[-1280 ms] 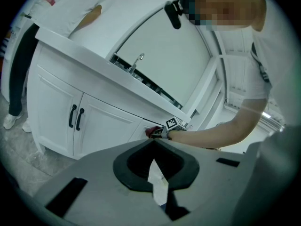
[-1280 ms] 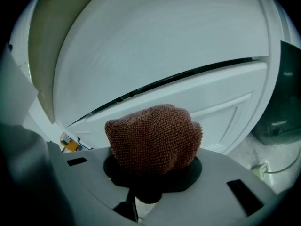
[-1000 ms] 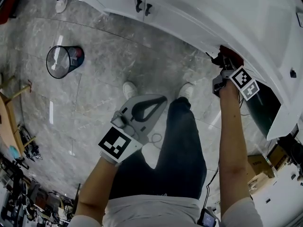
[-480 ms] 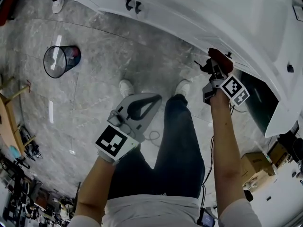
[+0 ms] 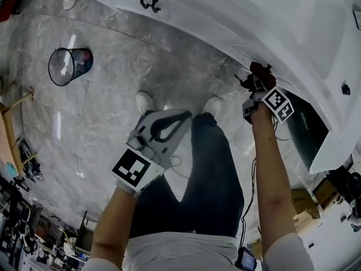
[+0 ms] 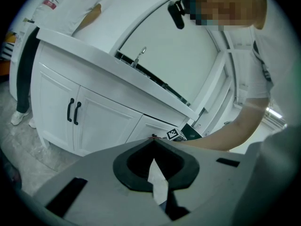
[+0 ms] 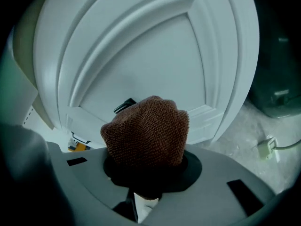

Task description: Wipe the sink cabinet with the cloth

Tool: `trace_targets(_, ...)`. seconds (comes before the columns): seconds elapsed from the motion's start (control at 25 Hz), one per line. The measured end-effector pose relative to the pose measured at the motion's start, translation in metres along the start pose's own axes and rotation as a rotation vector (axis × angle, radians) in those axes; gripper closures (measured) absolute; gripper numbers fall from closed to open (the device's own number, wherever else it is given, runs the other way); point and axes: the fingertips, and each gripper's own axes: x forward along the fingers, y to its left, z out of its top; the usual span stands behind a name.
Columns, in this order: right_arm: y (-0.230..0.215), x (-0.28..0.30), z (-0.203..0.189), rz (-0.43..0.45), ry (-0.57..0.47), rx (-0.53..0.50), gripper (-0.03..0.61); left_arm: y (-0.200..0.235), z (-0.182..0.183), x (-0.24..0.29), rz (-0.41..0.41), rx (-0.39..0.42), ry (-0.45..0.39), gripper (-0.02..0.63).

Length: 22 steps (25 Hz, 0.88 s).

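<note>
Right gripper (image 7: 146, 173) squeezes one bunched brown cloth (image 7: 146, 133), poking up at the cabinet door (image 7: 141, 55). Left gripper (image 6: 152, 145) is closed, empty.

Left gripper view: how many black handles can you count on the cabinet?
2: left handle and right handle, side by side on the cabinet. Others may hide behind the left gripper.
</note>
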Motion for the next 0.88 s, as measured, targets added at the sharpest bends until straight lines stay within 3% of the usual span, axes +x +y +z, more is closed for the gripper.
trace_targets(0.24, 0.005, 0.013, 0.015, 0.023, -0.006, -0.019, 0.485, -0.001, -0.003, 0.003, 0.037, -0.004, 0.005, 0.603)
trace_targets(0.48, 0.012, 0.003, 0.022, 0.016, -0.018, -0.055, 0.485, -0.008, -0.002, 0.002, 0.023, 0.006, 0.017, 0.603)
trace_targets(0.88, 0.024, -0.020, 0.026, 0.051, -0.060, 0.022, 0.485, -0.019, 0.003, -0.002, -0.023, 0.042, 0.041, 0.603)
